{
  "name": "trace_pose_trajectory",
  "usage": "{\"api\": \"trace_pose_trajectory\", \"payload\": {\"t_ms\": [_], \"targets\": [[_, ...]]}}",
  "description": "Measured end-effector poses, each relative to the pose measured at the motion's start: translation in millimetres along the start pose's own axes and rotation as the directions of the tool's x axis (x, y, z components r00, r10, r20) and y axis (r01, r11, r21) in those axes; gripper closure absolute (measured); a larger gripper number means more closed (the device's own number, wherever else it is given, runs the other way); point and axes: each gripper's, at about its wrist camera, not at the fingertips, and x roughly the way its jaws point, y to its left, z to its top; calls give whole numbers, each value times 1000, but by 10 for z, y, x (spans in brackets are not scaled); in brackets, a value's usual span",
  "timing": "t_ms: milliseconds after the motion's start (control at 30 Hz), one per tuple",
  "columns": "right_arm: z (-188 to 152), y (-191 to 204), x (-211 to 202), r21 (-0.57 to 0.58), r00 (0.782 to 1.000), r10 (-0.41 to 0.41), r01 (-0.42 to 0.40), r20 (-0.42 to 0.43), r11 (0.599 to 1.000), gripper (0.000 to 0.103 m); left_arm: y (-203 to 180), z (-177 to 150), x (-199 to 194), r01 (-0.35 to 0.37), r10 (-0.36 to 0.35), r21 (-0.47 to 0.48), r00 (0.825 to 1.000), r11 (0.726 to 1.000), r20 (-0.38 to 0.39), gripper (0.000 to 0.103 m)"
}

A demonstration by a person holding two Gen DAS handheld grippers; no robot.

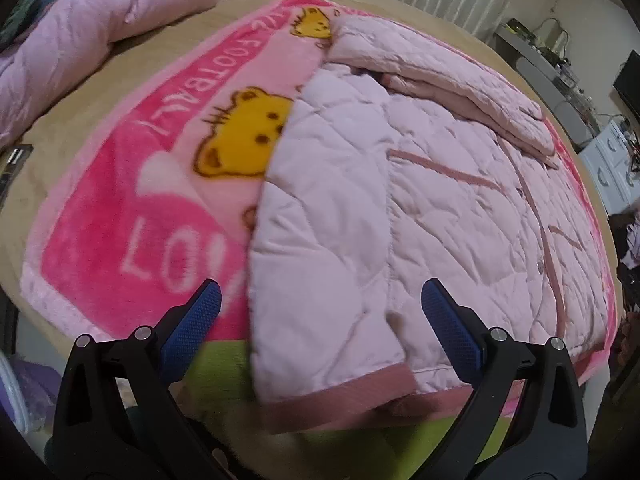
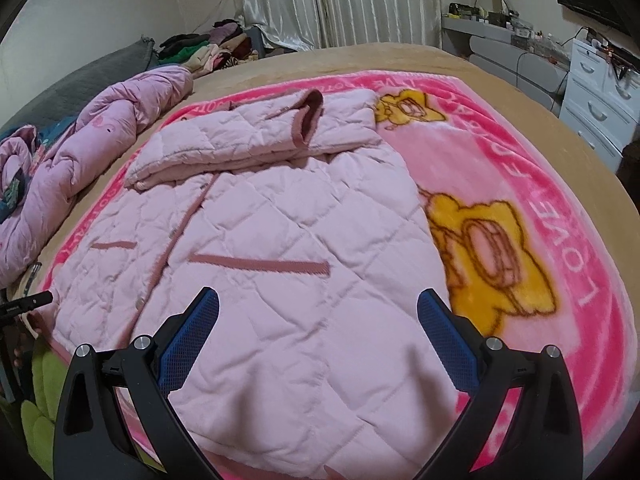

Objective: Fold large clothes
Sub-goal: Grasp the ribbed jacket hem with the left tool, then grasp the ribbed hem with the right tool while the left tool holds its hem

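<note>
Both wrist views look closely down from opposite sides, sharing the quilted coat [image 1: 400,220] [image 2: 280,240].

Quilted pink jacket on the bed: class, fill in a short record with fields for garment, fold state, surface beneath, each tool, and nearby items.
garment: quilted pink jacket, lying flat
fold state: sleeves folded across the upper part
surface beneath: pink cartoon blanket on a tan bed
left tool: open, over the jacket's hem, holding nothing
right tool: open, above the jacket, holding nothing
nearby: bunched pink comforter
</note>
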Motion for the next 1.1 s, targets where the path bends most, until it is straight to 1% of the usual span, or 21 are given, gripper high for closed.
{"api": "trace_pose_trajectory", "payload": {"t_ms": [167,267,300,333,400,467,500,533,567,633,733,833,933,967,1033,1100], "targets": [[-115,-121,-9,-4,999,-13,13,-32,1000,4,-22,-31,151,17,-17,-7,999,1000,-33,9],[-201,-181,-16,-16,998,-25,24,-56,1000,4,-14,-51,200,26,-26,-17,999,1000,-35,9],[-230,-202,-19,-20,998,-28,27,-64,999,4,-12,-54,207,28,-29,-20,999,999,-34,11],[-249,-217,-20,-22,997,-30,29,-70,999,4,-10,-61,214,30,-31,-21,999,999,-33,16],[-310,-260,-21,-25,996,-29,27,-89,999,4,-3,-76,216,25,-26,-20,999,999,-28,20],[-360,-300,-10,-28,994,-23,20,-108,999,4,8,-80,202,31,-31,-23,999,999,-21,27],[-385,-321,-7,-27,993,-23,20,-117,999,4,14,-86,186,46,-46,-25,999,999,-15,37],[-396,-331,-7,-28,992,-25,21,-121,999,4,18,-91,170,46,-47,-26,999,999,-11,44],[-419,-350,-13,-27,992,-25,21,-127,999,4,14,-96,154,43,-43,-23,999,999,-5,47],[-452,-378,-16,-21,990,-19,17,-141,1000,4,-13,-103,110,44,-44,-7,999,999,10,62],[-519,-417,-21,-19,986,-14,11,-165,1000,4,-52,-92,41,38,-39,11,998,999,40,77],[-592,-441,-8,-11,978,11,-14,-206,1000,4,-81,-70,-57,51,-52,17,996,999,74,83],[-664,-480,10,20,970,49,-45,-240,999,4,-120,-43,-151,55,-58,30,993,998,102,84],[-694,-497,18,39,965,74,-66,-253,997,4,-143,-36,-183,52,-56,40,992,998,110,85],[-731,-491,20,56,957,105,-93,-269,994,4,-168,-37,-205,47,-53,50,992,998,117,85],[-793,-491,31,77,946,152,-135,-288,988,4,-187,-45,-208,37,-44,62,992,997,117,85]]}}
